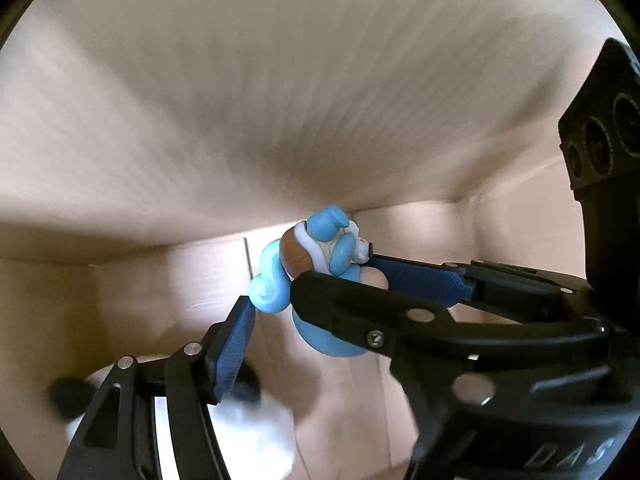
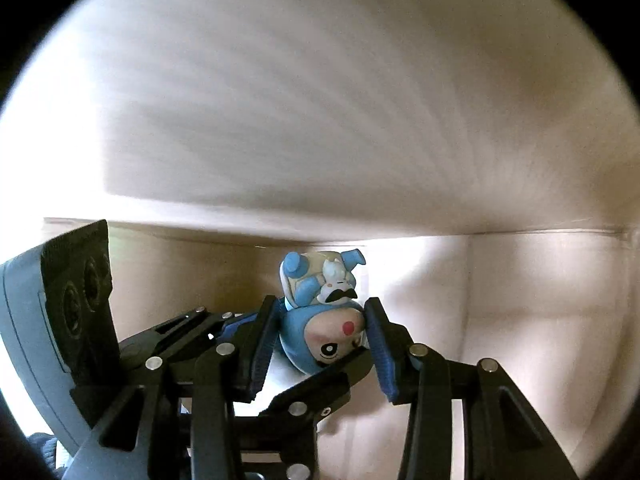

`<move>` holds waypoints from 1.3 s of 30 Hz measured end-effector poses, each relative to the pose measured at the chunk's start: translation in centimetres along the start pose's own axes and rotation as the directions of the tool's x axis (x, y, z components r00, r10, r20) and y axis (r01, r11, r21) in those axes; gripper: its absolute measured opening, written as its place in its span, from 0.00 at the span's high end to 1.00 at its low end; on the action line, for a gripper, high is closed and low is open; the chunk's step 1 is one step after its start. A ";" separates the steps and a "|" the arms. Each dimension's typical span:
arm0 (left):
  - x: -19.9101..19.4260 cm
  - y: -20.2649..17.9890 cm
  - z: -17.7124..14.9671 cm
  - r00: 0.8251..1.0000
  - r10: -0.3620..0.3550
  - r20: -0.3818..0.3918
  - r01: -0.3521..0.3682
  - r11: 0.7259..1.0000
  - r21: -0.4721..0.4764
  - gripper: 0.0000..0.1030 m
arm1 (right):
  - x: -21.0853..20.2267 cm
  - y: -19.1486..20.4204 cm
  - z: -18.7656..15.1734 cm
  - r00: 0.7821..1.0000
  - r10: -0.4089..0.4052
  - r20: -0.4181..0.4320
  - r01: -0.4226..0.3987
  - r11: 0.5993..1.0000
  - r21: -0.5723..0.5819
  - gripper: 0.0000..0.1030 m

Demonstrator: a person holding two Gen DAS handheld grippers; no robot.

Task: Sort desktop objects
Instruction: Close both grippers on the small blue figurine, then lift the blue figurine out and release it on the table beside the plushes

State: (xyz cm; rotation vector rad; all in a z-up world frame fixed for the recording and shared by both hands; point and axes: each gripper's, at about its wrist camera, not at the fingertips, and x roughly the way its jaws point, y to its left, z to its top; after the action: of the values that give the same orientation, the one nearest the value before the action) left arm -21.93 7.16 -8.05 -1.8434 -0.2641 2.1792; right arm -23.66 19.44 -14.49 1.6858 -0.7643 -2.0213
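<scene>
Figurine (image 1: pixel 320 256): blue toy, upside down, held off the floor inside the cardboard box (image 1: pixel 160 280), just below centre in the left wrist view.
Left view, right gripper (image 1: pixel 336 276): comes in from 3 o'clock, fingers clenched on the toy.
Left view, left gripper (image 1: pixel 328 344): its pad (image 1: pixel 234 348) at 7 o'clock touches the toy's curled tail; second finger hidden, so can't tell if it grips.
Left view, risk: tail pad may lever the toy out of the clamp.
Left view, clutter: blurred white and black item (image 1: pixel 260 432) at 6 o'clock; a dropped toy would likely land on it.
Right view, toy: head between both blue pads (image 2: pixel 380 356), face toward the camera, body and legs sticking up toward 12.
Right view, risk: round smooth head, narrow pad contact, so it may slip or spin. A left finger (image 2: pixel 320 380) crosses under the head, so the grippers may collide.
</scene>
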 end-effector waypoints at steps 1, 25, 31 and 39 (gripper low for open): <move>-2.2 -0.4 -0.3 1.000 -0.006 0.019 0.006 1.000 0.004 0.34 | -1.6 1.4 -0.9 1.000 0.013 0.014 -0.013 1.000 -0.016 0.59; -31.2 -9.5 -36.8 0.859 -0.042 0.511 -0.027 0.991 0.128 0.34 | -22.0 14.8 -34.6 0.911 0.356 0.207 -0.252 0.880 -0.402 0.61; -27.7 -6.9 -40.8 0.917 -0.010 0.398 -0.005 0.999 0.037 0.34 | -16.7 14.0 -37.5 0.939 0.343 0.025 -0.311 0.877 -0.367 0.61; -20.3 2.7 -49.6 0.970 0.045 0.238 0.011 0.974 -0.228 0.35 | -3.5 15.7 -41.9 0.930 0.308 -0.200 -0.358 0.878 -0.316 0.62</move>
State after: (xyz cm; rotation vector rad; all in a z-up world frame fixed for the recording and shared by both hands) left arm 29.68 -3.80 1.55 -1.6890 -0.5728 2.4776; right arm 17.41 3.05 -7.03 1.3699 -0.5608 -1.6595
